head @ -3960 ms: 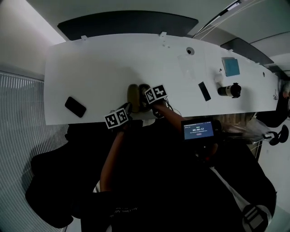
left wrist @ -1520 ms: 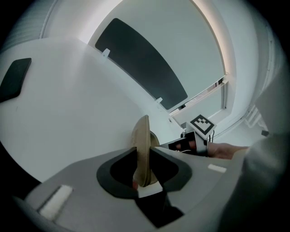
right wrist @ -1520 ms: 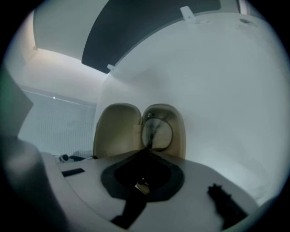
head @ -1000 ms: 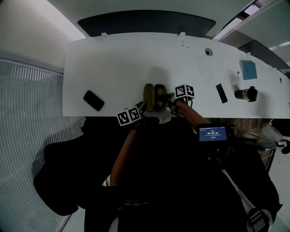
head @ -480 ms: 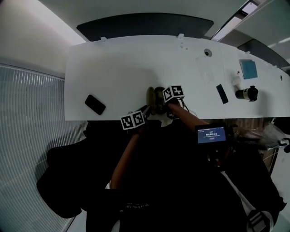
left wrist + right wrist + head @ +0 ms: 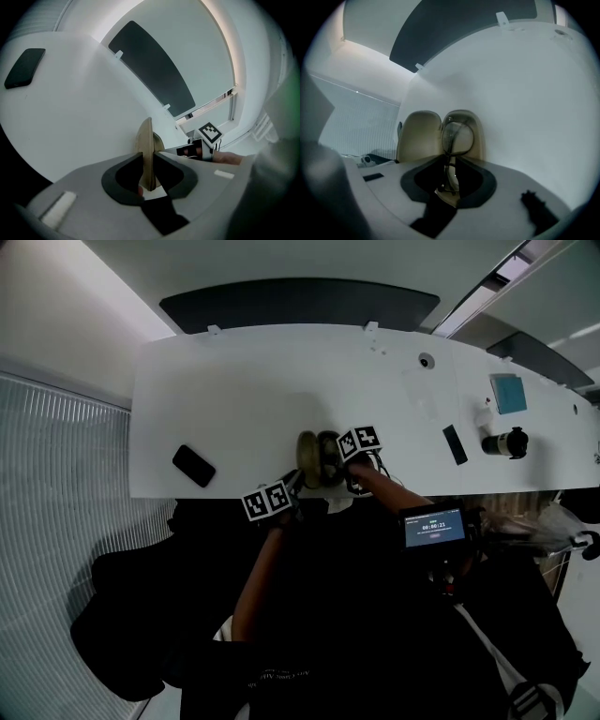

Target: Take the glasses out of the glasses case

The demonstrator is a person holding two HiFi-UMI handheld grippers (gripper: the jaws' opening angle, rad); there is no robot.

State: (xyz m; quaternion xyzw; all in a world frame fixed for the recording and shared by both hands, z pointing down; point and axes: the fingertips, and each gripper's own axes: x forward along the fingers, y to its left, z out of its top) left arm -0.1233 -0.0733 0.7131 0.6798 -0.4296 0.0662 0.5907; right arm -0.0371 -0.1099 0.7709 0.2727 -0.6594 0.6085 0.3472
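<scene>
Plainly, the thin dark-rimmed glasses point(image 6: 457, 137) stood on edge in the open tan clamshell case point(image 6: 417, 137), near the white table's point(image 6: 234, 381) front edge. The right gripper point(image 6: 451, 172), its jaws just closing, pinched their frame. The left gripper point(image 6: 149, 164) clamped narrowly on one case shell.

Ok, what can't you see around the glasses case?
- Head view: dark wire glasses inside the open tan clamshell case, too small.
- Left gripper view: case interior; left claw pinches a case half edgewise.
- Right gripper view: case's near end, under the right claw, whose jaws have just been closing on the glasses.
</scene>
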